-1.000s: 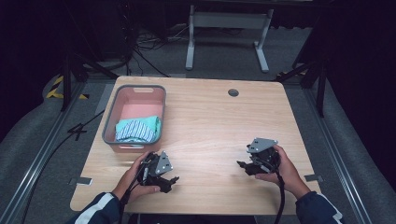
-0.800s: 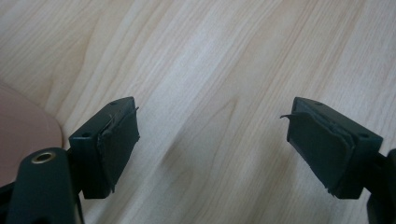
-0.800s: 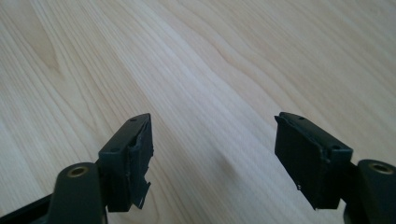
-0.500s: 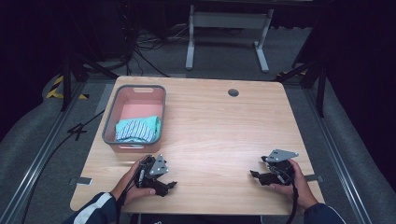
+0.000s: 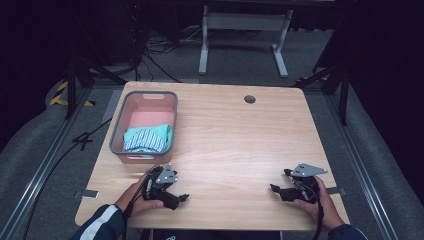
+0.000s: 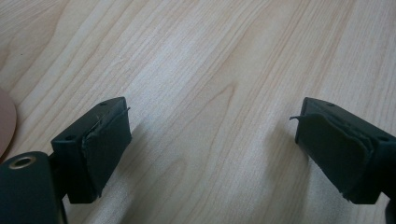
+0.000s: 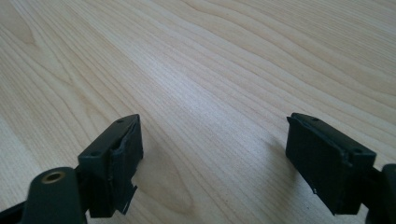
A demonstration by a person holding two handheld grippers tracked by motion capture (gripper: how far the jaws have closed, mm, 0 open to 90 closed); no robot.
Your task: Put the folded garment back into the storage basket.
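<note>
My left gripper (image 5: 176, 196) rests low over the wooden table (image 5: 235, 145) near its front left, held in a hand with a striped sleeve. In the left gripper view my left gripper (image 6: 212, 116) is open, with bare wood between the pads. My right gripper (image 5: 278, 189) sits near the front right edge with its jaws pointing left. My right gripper (image 7: 215, 123) is also open over bare wood. Both pairs of jaws have just been opening, with nothing between them.
A pink basket with a grey rim (image 5: 116, 131) stands at the table's left, just beyond the left gripper. A folded teal striped cloth (image 5: 147, 139) lies in its near end. A round cable hole (image 5: 249, 99) sits at the far edge. Dark floor and a desk frame lie beyond.
The right gripper has moved toward the table's front right edge and sunk lower. The left gripper has stayed almost where it was.
</note>
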